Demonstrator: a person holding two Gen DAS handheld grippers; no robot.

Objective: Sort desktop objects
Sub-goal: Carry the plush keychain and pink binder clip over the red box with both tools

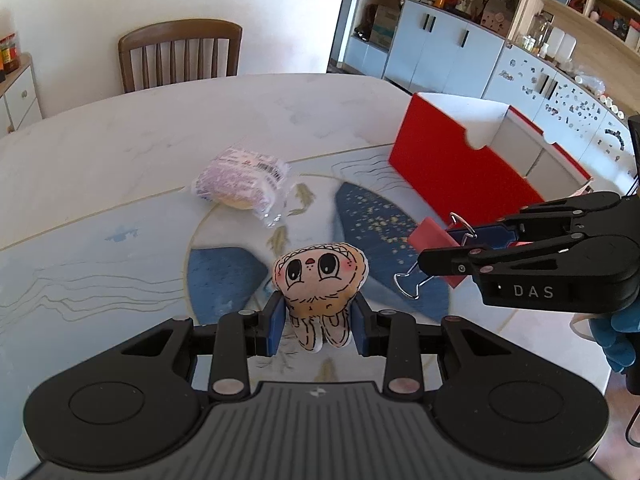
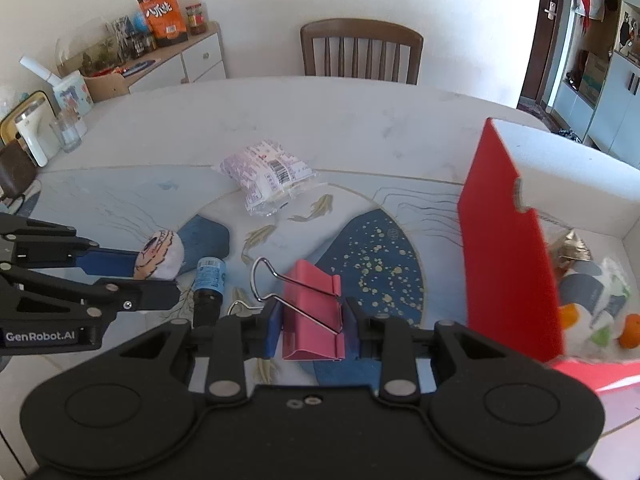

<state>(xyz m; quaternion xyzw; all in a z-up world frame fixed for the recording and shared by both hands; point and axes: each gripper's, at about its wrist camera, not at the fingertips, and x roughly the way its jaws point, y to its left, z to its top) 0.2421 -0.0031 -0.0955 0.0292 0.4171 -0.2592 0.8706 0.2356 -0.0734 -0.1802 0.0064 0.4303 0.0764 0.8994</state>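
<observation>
While both grippers grip, red box [image 2: 504, 248] edge stands near binder clip [image 2: 312, 312].

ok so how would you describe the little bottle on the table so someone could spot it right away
Start at the red storage box on the right of the patterned table, then look across to the left gripper holding the plush toy. The small bottle lies on its side just beside that toy. Its blue label and dark cap set it apart.
</observation>
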